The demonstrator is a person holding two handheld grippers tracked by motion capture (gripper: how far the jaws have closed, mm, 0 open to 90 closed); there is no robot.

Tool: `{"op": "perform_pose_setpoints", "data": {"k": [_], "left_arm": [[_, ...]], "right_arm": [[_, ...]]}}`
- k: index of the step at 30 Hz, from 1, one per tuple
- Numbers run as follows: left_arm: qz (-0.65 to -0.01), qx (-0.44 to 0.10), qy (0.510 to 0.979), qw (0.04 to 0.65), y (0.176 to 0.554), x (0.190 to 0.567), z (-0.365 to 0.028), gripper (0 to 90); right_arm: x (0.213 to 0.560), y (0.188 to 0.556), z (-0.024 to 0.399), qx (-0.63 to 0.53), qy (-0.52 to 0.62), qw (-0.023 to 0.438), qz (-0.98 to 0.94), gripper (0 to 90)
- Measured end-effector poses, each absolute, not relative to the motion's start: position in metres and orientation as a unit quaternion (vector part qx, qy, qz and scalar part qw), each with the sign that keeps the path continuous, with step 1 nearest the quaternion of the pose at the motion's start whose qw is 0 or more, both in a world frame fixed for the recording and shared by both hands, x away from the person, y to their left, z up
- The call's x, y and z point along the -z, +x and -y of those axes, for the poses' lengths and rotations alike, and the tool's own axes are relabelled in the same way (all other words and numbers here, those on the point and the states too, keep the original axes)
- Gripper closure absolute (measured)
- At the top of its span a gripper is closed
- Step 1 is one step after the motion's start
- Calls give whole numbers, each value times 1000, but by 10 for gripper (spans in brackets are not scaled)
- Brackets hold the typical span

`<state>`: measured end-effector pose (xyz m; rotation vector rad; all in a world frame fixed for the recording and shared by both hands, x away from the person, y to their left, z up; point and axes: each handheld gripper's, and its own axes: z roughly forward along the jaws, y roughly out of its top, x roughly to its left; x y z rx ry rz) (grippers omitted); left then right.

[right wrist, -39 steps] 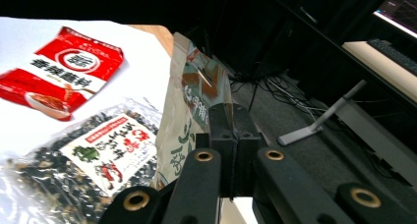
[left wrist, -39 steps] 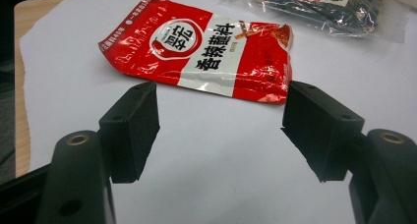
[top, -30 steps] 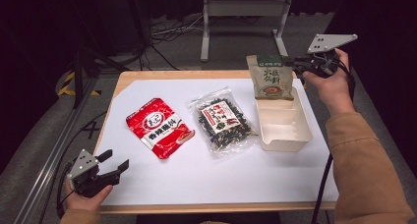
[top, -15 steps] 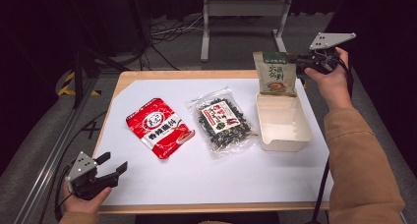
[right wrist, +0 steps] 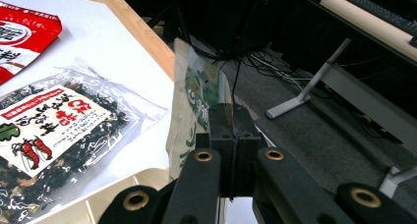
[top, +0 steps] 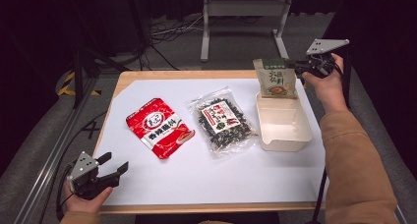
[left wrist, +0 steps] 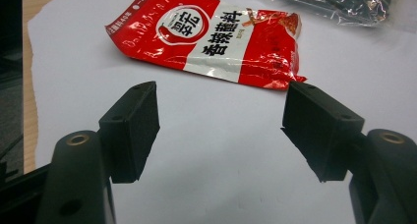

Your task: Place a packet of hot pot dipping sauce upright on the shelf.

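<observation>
My right gripper [top: 301, 67] is shut on the edge of a green and tan pouch [top: 275, 77], which hangs upright over the far end of the beige tray [top: 290, 135]. Seen along the right gripper's jaws, the green pouch [right wrist: 199, 101] is pinched edge-on by the right gripper [right wrist: 231, 130]. A red and white packet [top: 158, 126] lies flat at the left middle of the white mat. A clear bag of dark dried food [top: 223, 121] lies beside it. My left gripper [top: 114, 166] rests open near the front left corner, and the left gripper [left wrist: 221, 130] faces the red packet [left wrist: 206, 35] with nothing between its pads.
The white mat [top: 196, 180] covers most of the wooden table [top: 123, 84]. Beyond the far edge is a dark floor with cables and a grey metal stand [top: 243, 13]. A dark rail [top: 44, 155] runs along the left side.
My right gripper has carried the green pouch lower and toward the far end of the tray, turning it more upright. The left gripper has stayed in place.
</observation>
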<state>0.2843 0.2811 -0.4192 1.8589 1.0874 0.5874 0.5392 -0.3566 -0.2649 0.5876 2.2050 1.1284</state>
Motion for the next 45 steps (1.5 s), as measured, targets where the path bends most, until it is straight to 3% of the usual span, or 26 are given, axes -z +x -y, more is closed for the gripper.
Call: {"op": "perform_pose_setpoints", "data": {"k": [21,29,35,45], "left_arm": [[-437,-234,749,440,287,419,-279,302],[-436,-235,749,440,286,419,-279,302],[-436,-234,750,439,287,419,-278,300],[-434,-232,750,442,288,419,-277,297]], "right_arm": [[291,538,361,-414,258,271,-830,893],[296,536,371,-374,299,270,-835,838],[294,534,371,-374,300,269,-835,754],[285,525,370,-399,322,287,-809,438]]}}
